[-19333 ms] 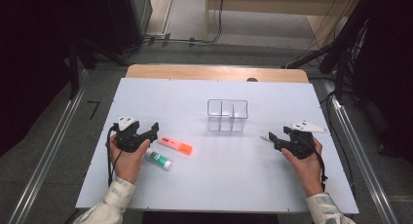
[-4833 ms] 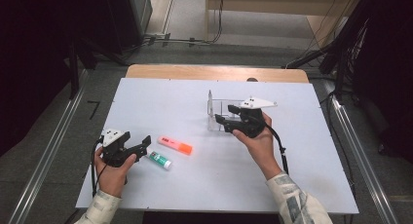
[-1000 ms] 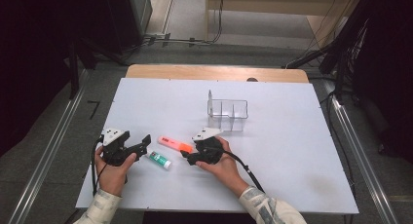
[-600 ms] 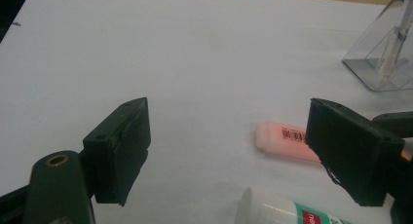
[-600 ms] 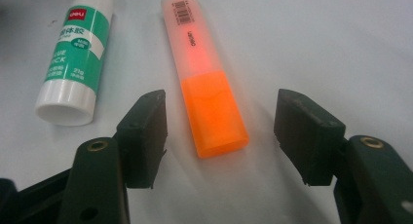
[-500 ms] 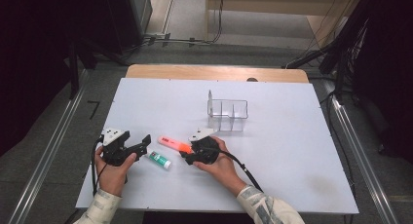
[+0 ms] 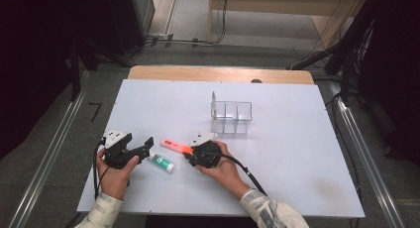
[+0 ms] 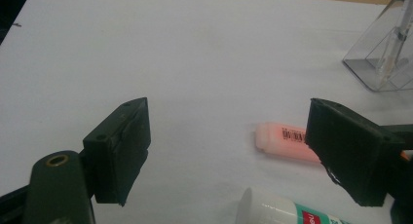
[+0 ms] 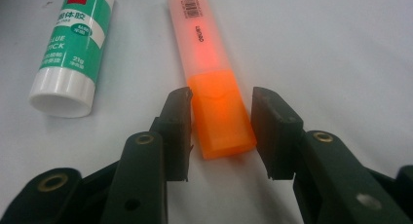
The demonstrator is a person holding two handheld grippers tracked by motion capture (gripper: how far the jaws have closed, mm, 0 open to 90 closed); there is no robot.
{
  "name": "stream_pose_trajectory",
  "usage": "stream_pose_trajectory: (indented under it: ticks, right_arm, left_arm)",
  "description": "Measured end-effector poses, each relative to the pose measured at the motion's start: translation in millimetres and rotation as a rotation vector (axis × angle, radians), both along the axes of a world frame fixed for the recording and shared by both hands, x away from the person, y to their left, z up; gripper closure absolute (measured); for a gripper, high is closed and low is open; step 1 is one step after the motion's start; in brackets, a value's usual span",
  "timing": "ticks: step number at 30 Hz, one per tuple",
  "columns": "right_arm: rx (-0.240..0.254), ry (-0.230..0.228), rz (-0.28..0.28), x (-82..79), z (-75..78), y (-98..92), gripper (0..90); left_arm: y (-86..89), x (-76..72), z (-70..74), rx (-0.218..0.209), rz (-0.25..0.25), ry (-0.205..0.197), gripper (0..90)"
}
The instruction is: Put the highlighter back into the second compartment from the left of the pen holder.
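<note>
An orange highlighter [image 7: 173, 145] lies on the white table [image 7: 307, 158], with a green-and-white glue stick [image 7: 162, 163] just in front of it. My right gripper [image 7: 189, 157] sits at the highlighter's right end. In the right gripper view its jaws are open and straddle the orange cap [image 9: 221, 121], with a small gap on the right side. The glue stick [image 9: 73, 48] lies to the left there. My left gripper [image 7: 143, 148] rests at the table's left, open and holding nothing. Its view has the highlighter [image 8: 287, 142] and the glue stick [image 8: 292, 212] ahead.
A clear plastic organiser [image 7: 232, 118] with several compartments stands upright behind the highlighter, towards the table's middle; its corner [image 8: 384, 53] is in the left gripper view. A wooden strip [image 7: 218, 73] runs along the table's far edge.
My right gripper came from the organiser to the highlighter and has crept left until its jaws flank the orange cap. The left gripper has stayed still.
</note>
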State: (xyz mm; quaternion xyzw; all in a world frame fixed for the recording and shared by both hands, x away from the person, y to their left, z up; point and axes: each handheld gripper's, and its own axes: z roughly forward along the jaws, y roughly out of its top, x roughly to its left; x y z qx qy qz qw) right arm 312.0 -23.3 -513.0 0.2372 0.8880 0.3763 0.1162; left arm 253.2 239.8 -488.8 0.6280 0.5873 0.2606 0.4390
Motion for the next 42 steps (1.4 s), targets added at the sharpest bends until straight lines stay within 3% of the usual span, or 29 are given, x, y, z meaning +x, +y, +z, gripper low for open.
stream_pose_trajectory:
  ticks: [7, 17, 24, 28, 35, 42]
  right_arm:
    - [0.0, 0.002, 0.013, -0.8, 0.1, 0.1, 64.1]
    - [0.008, 0.007, 0.017, 0.4, 0.3, -0.8, 64.9]
    - [0.022, 0.035, 0.019, 2.0, 2.0, -3.4, 65.1]
    - [0.032, 0.024, 0.024, -0.5, 6.2, -4.8, 65.1]
    - [0.062, 0.009, 0.014, -0.7, 19.5, -16.1, 65.1]
    - [0.086, 0.002, -0.015, -1.1, 30.0, -40.8, 65.0]
  left_arm:
    - [-0.1, 0.0, 0.0, -0.002, -0.001, 0.0, 17.1]
    - [0.6, 0.0, 0.1, -0.002, 0.002, 0.001, 17.1]
    - [1.5, -0.3, 0.2, -0.004, 0.002, 0.003, 17.1]
    - [1.7, -0.4, 0.3, -0.007, 0.002, 0.002, 17.1]
    - [2.2, -0.4, 0.1, -0.007, 0.004, 0.001, 17.1]
    - [2.5, -0.5, 0.0, -0.005, 0.006, 0.003, 17.1]
